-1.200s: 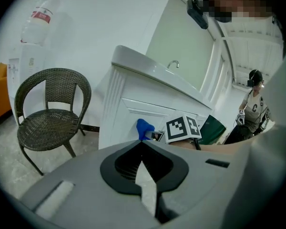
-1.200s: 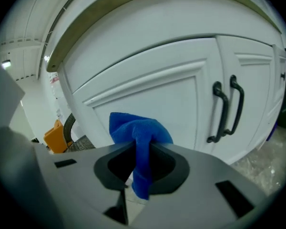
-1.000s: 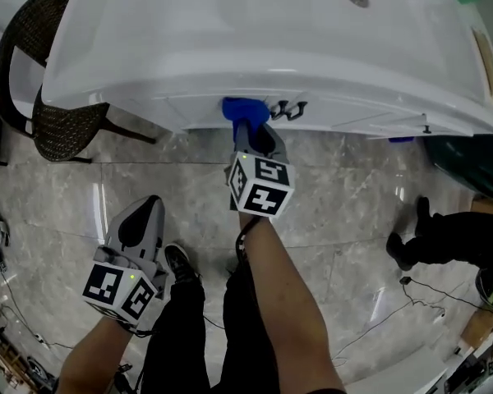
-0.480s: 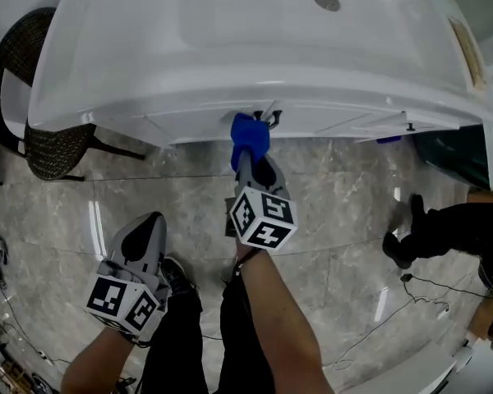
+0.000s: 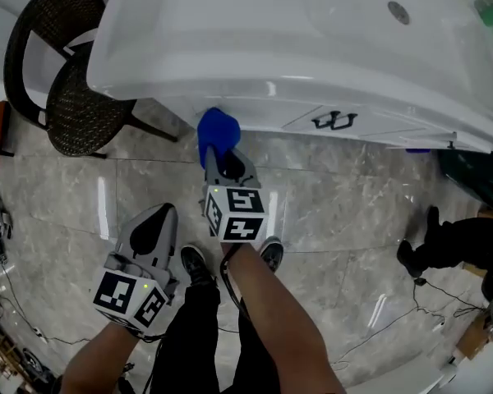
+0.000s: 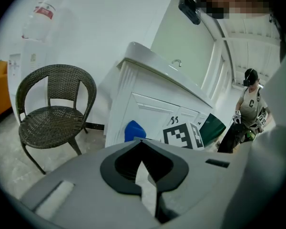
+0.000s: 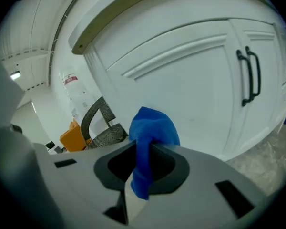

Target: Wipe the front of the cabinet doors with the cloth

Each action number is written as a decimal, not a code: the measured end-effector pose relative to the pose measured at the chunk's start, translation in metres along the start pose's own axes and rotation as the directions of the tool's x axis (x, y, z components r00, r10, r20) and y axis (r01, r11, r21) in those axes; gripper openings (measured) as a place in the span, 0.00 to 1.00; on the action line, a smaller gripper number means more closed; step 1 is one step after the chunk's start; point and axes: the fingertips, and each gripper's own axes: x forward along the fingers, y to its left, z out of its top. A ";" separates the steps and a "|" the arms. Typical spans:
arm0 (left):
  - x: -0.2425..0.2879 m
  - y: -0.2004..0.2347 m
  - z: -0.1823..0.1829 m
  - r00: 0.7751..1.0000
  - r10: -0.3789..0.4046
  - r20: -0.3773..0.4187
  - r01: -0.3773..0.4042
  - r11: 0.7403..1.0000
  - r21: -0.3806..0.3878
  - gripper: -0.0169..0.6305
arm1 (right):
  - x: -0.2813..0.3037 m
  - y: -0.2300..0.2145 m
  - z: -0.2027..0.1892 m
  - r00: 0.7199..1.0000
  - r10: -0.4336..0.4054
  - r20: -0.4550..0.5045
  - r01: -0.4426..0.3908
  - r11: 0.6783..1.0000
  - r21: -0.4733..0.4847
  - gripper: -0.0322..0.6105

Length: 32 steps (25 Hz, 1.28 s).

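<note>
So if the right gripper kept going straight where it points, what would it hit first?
The blue cloth pinched in the right gripper would meet the white cabinet door first, left of the black handles. How much gap remains is unclear.

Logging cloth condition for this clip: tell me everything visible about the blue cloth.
The blue cloth looks soft and fleecy, bunched into a rounded wad. The right tool is shut on it: the wad bulges past the jaws, a tail hangs back between them. It sits in front of the white cabinet door; contact cannot be confirmed.
</note>
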 end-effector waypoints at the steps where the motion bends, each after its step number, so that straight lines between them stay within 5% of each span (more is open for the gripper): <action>1: -0.006 0.012 -0.002 1.000 0.011 0.001 -0.011 1.000 -0.006 0.03 | 0.013 0.015 -0.008 1.000 0.020 -0.015 -0.020 1.000 0.001 0.13; 5: -0.020 0.052 -0.011 0.997 0.074 0.001 -0.074 0.996 -0.042 0.03 | 0.056 0.055 -0.020 0.995 0.089 -0.038 -0.088 0.996 0.025 0.13; 10: -0.006 0.050 -0.030 0.996 0.082 -0.022 -0.083 0.995 -0.062 0.03 | 0.061 0.025 -0.009 0.998 0.063 -0.010 -0.061 0.992 0.111 0.13; 16: 0.027 0.017 -0.039 0.998 0.036 -0.047 -0.036 0.999 0.000 0.03 | 0.039 -0.052 -0.003 0.999 -0.037 0.021 0.034 0.989 0.145 0.13; 24: 0.060 -0.028 -0.032 0.999 0.029 -0.019 -0.028 0.999 0.039 0.03 | -0.003 -0.179 0.010 0.978 -0.205 0.045 0.186 0.947 0.262 0.13; 32: 0.068 -0.061 -0.025 0.992 0.101 0.075 -0.100 0.995 -0.018 0.03 | -0.039 -0.233 0.017 0.980 -0.193 0.054 0.174 0.953 0.250 0.13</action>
